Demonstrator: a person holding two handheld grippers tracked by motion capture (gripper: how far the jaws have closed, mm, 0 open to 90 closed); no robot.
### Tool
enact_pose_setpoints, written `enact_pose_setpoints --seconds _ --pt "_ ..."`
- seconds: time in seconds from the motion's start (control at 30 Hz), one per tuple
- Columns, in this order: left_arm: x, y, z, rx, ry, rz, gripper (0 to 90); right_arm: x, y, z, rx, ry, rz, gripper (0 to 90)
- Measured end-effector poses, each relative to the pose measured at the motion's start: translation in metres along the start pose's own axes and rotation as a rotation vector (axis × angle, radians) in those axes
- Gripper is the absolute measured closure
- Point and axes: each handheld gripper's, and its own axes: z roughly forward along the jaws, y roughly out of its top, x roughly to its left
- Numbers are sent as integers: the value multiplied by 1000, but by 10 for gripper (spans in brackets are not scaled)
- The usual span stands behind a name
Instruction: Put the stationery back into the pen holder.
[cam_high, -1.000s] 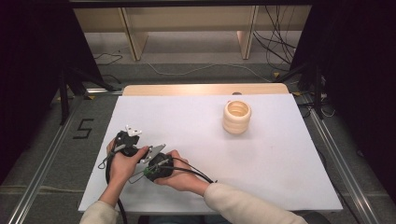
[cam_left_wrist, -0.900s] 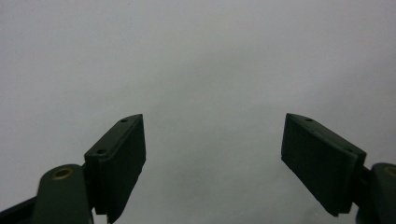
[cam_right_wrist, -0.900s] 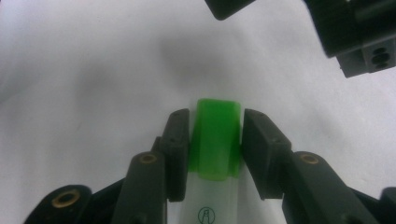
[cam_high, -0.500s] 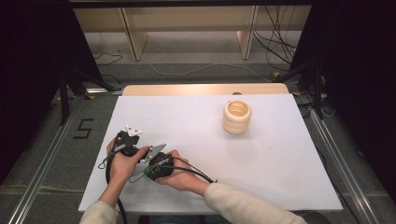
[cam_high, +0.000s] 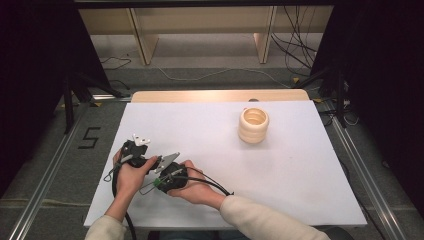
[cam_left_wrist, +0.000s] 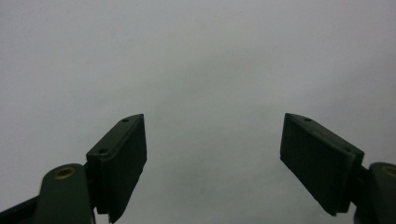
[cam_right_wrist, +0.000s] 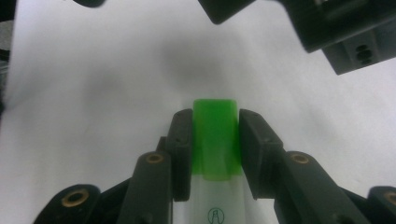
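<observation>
White table (cam_high: 300, 170), shelves behind. Right gripper (cam_right_wrist: 215, 140) is clamped on a green-capped marker (cam_right_wrist: 215, 135) at the near-left corner – left gripper (cam_left_wrist: 212, 154) gapes empty beside it. Grip's only on the cap, so a tug could pop it off.

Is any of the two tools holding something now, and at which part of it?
The right tool is shut on a marker, its jaws clamping the green cap from both sides. The left tool is open with nothing between its jaws.
</observation>
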Motion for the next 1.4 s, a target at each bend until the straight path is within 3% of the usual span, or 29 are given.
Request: enact_pose_setpoints --seconds 0.27,0.7,0.87,1.27,1.4 --pt "4 0 -5 -29 11 -25 231 -1 -5 -22 -50 6 9 675" --pt "-1 -1 -9 -53 -2 -14 231 -14 -14 -71 -219 -18 74 675" --pt "-9 -4 -12 -70 -17 -2 231 -23 -19 -86 -272 -36 116 675" --pt "-40 -17 -23 -68 -84 82 231 -44 -31 -117 -317 -103 162 675" --pt "-48 -23 -28 -78 -109 85 231 -53 -36 -126 -332 -131 181 675"
